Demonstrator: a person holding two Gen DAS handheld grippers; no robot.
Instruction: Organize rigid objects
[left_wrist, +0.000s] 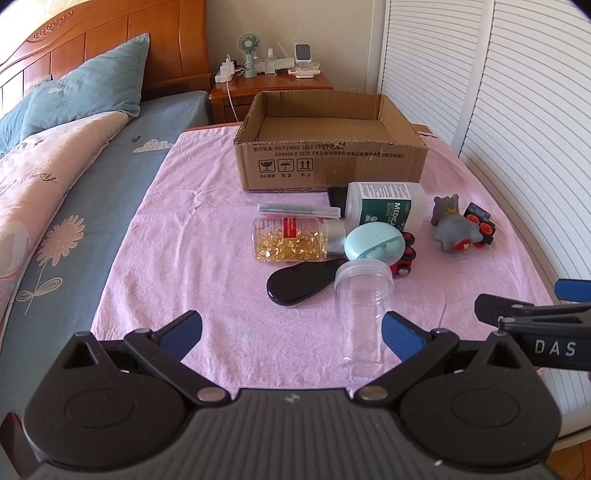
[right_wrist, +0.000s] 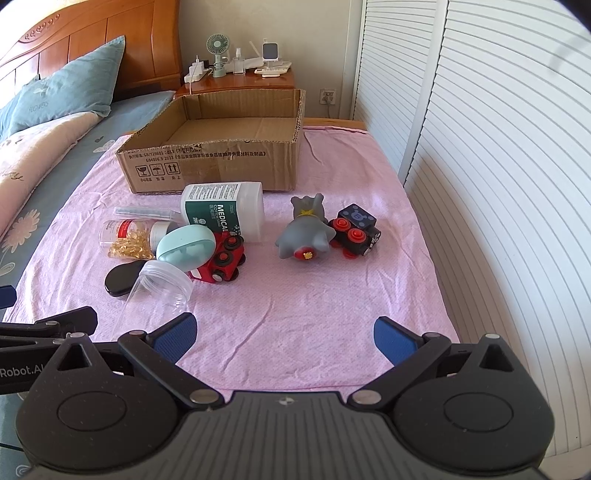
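Lying clear jar (left_wrist: 364, 314) just ahead of left tool (left_wrist: 291, 332) | both tools wide open, empty

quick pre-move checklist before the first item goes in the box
1. Cardboard box open, inside bare: ok.
2. Left tool open, holding nothing: ok.
3. Right tool open, holding nothing: ok.
4. Clear plastic jar nearest, lying on its side: ok to grasp.
5. Jar free of neighbours: cannot tell; its lid end sits close to the black paddle-shaped object and red toy car.
6. Grey toy animal apart from the pile: ok.
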